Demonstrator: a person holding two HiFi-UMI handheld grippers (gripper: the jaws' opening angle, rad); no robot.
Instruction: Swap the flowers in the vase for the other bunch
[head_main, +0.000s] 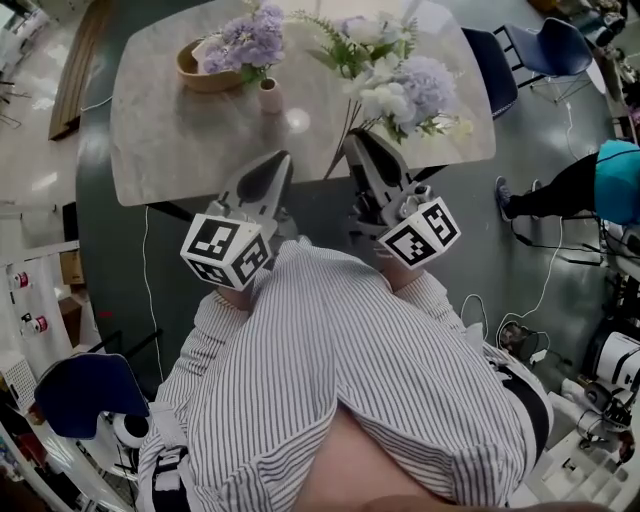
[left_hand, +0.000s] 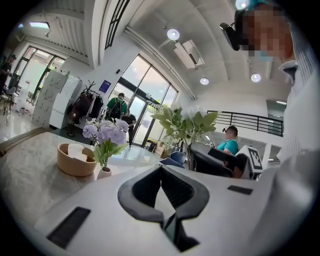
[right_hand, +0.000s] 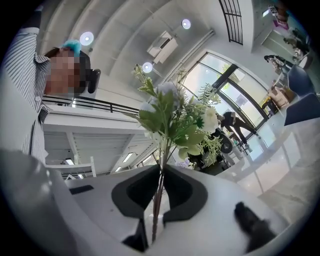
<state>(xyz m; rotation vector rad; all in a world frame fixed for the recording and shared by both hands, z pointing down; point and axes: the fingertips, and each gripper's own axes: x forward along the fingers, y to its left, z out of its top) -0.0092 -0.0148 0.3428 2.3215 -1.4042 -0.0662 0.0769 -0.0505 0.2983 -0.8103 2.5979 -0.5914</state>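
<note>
A small white vase (head_main: 270, 96) with purple flowers (head_main: 247, 42) stands on the pale marble table (head_main: 180, 140). The left gripper view shows the same vase (left_hand: 104, 173) and its flowers (left_hand: 106, 134) ahead to the left. My right gripper (head_main: 358, 142) is shut on the thin stems of the other bunch (head_main: 398, 82), white and lilac blooms with green leaves, held over the table's near edge. The stems (right_hand: 158, 192) pass between the jaws of the right gripper (right_hand: 162, 167). My left gripper (head_main: 272, 165) is shut and empty at the table's near edge, short of the vase.
A wooden bowl (head_main: 203, 72) with something white in it sits behind the vase. Blue chairs (head_main: 545, 45) stand at the table's right side. A person in a teal top (head_main: 610, 180) sits to the right, with cables on the floor nearby.
</note>
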